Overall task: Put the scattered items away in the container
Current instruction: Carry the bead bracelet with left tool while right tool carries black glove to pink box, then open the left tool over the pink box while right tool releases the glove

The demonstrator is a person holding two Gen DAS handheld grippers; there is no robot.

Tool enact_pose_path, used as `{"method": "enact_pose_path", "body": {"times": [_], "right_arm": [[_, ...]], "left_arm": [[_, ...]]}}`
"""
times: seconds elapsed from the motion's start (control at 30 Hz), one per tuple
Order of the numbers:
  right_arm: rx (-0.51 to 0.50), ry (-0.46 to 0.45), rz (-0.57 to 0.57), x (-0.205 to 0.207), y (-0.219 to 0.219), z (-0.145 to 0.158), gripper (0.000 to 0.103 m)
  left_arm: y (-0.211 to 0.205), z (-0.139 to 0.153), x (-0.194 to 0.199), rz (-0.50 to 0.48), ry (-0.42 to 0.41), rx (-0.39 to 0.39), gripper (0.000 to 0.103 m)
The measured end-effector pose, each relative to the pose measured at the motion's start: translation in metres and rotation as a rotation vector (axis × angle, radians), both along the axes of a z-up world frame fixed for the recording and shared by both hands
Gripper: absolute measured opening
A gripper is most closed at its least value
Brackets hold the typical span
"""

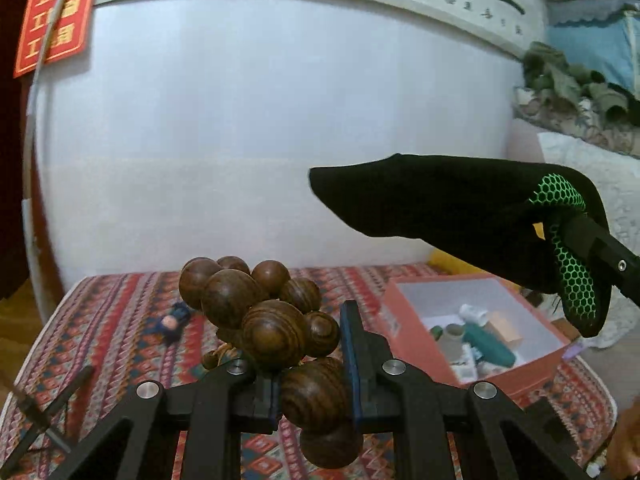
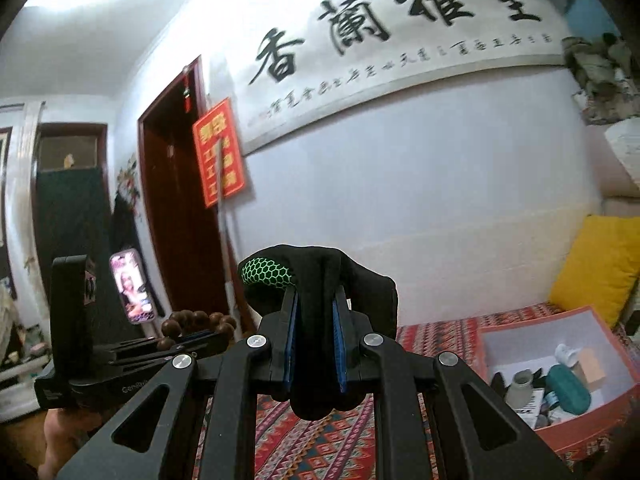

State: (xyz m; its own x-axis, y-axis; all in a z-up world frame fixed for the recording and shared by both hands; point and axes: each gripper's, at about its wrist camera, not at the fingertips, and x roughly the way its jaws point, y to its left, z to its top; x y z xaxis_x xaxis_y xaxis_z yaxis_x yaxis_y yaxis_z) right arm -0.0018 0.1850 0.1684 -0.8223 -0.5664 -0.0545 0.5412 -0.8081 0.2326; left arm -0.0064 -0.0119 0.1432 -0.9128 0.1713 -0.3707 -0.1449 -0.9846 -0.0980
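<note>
My left gripper [image 1: 312,364] is shut on a string of large brown wooden beads [image 1: 276,332], with one bead pinched between the blue pads and the rest bunched above them. It hangs over the patterned red cloth [image 1: 120,320]. My right gripper [image 2: 316,296] is shut on a black sock with green honeycomb patches [image 2: 368,296]. That sock [image 1: 440,204] juts in from the right, above the orange box [image 1: 404,308]. The box [image 2: 520,332] is white inside and holds a teal case [image 2: 568,390], a grey tube and other small things. The beads [image 2: 200,318] and left gripper [image 2: 192,338] also show on the left.
A small blue doll [image 1: 172,322] lies on the cloth left of the beads. A yellow cushion [image 2: 600,264] leans behind the box. A phone [image 2: 132,286] stands by a dark doorway [image 2: 176,208]. A white wall with a calligraphy scroll [image 2: 400,28] rises behind the cloth.
</note>
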Motion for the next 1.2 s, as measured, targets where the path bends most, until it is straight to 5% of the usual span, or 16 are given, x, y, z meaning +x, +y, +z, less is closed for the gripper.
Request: {"method": "enact_pose_path", "body": {"times": [0.3,0.5,0.7,0.83,0.87,0.93,1.03,1.07,1.13,1.2], "right_arm": [[-0.019,0.088,-0.161,0.002,0.066,0.037,0.016],[-0.072,0.099,-0.323,-0.006,0.132,0.036,0.016],[-0.083,0.046,-0.481,-0.027,0.195,0.018,0.016],[-0.110,-0.092,-0.566,-0.087,0.238,-0.019,0.016],[-0.113,-0.144,-0.575,-0.110,0.246,-0.033,0.016],[-0.104,-0.263,-0.588,-0.154,0.259,-0.063,0.016],[0.007,-0.571,-0.608,-0.220,0.265,-0.119,0.041],[0.025,-0.588,-0.640,-0.225,0.268,-0.125,0.048],[0.033,-0.577,-0.671,-0.228,0.271,-0.128,0.079],[-0.002,-0.524,-0.649,-0.220,0.272,-0.119,0.081]], "left_arm": [[0.063,0.032,-0.044,-0.151,0.016,-0.014,0.018],[0.134,0.035,-0.094,-0.271,0.003,-0.032,0.018],[0.217,0.008,-0.151,-0.397,-0.059,-0.081,0.018],[0.270,-0.035,-0.212,-0.457,-0.148,-0.073,0.021],[0.279,-0.047,-0.228,-0.460,-0.180,-0.065,0.025],[0.294,-0.072,-0.260,-0.466,-0.283,-0.041,0.071],[0.291,-0.094,-0.278,-0.478,-0.369,0.014,0.075],[0.283,-0.096,-0.276,-0.457,-0.362,0.010,0.075],[0.267,-0.099,-0.270,-0.421,-0.351,0.007,0.076],[0.244,-0.102,-0.259,-0.389,-0.349,0.022,0.079]]}}
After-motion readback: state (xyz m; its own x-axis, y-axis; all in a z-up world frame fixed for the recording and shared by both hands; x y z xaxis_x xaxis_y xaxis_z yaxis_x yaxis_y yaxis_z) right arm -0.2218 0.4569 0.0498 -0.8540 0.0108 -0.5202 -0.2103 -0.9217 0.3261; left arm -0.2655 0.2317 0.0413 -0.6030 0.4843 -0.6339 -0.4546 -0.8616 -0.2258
